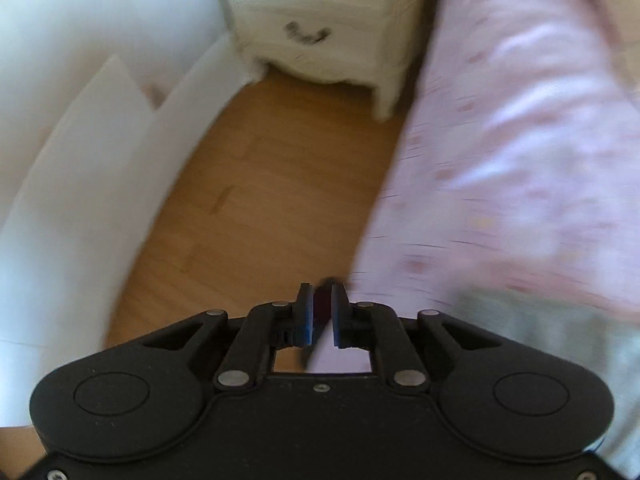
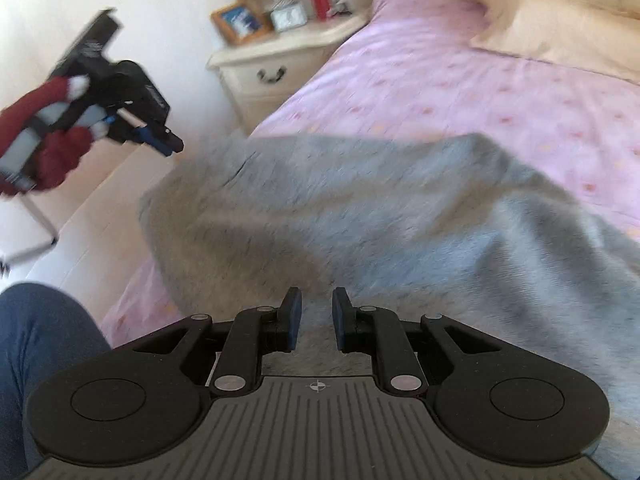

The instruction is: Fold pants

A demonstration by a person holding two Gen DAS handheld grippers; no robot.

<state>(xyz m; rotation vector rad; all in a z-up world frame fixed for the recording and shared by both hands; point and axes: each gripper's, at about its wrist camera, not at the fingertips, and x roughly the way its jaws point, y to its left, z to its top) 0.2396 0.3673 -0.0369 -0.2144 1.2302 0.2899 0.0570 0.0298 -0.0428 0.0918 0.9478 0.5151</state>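
Grey fleecy pants (image 2: 360,208) lie rumpled across the pink bed sheet (image 2: 440,80), bulging upward near me. My right gripper (image 2: 317,300) is down at their near edge, jaws narrowed with grey cloth between the pads. My left gripper (image 2: 172,146), held by a red-gloved hand (image 2: 56,148), hangs in the air off the bed's left side, apart from the pants. In the left wrist view that gripper (image 1: 322,292) has its pads nearly together with no cloth in them, above the wooden floor (image 1: 272,200). A corner of the pants (image 1: 540,340) shows at the lower right.
A cream nightstand (image 2: 272,68) with a lamp, a photo frame and a red bottle stands left of the bed; its drawers (image 1: 316,40) show ahead of the left gripper. A pillow (image 2: 552,28) lies at the headboard. A blue-clad leg (image 2: 40,340) is at the lower left.
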